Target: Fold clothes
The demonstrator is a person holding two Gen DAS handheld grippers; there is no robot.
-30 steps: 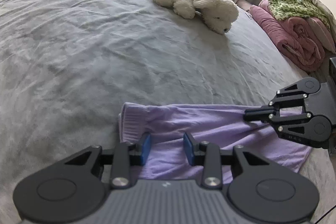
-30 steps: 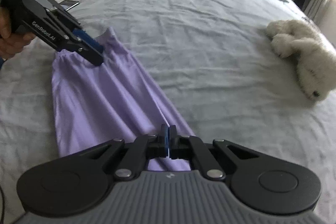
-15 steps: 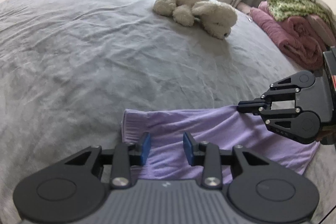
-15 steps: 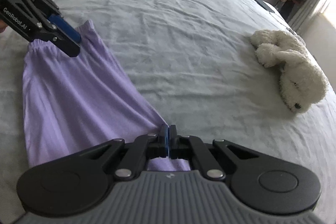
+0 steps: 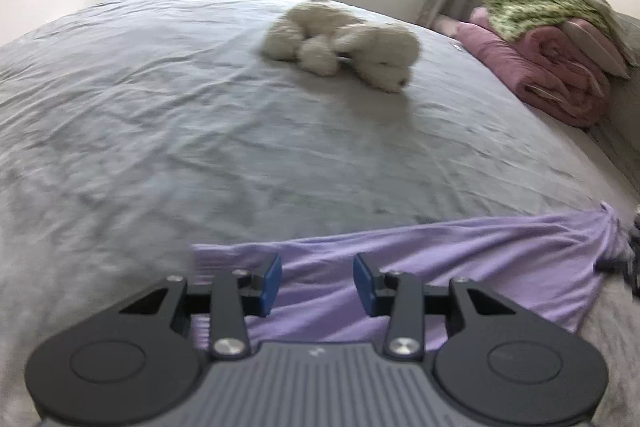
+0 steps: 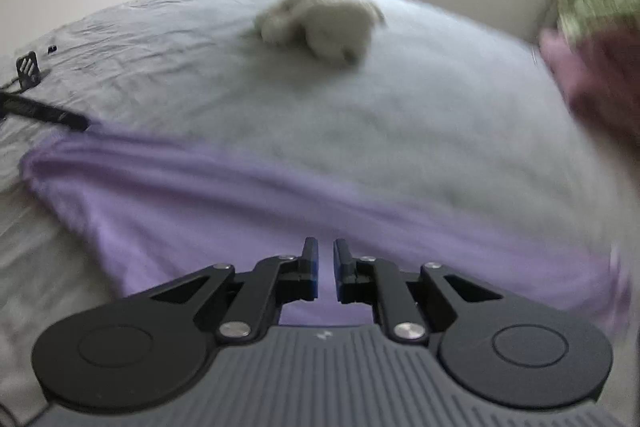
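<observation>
Grey bed point(image 5: 160, 131); flat, slightly rumpled lilac garment point(image 5: 460, 259)

Both wrist views low over bed point(image 5: 200, 155), sharing plush toy point(image 5: 344, 43).

Heavily smeared by motion throughout the right wrist view: plush toy point(image 6: 320, 23) without any features, pink bedding point(image 6: 600, 95) reduced to a dark blur at the right edge. Purple garment point(image 6: 240, 211) soft-edged, its right end point(image 5: 612, 227) bunched and cut off at the frame border in the left wrist view. Only a dark sliver of the other gripper there, unreadable. Near hem hidden under the gripper bodies.
</observation>
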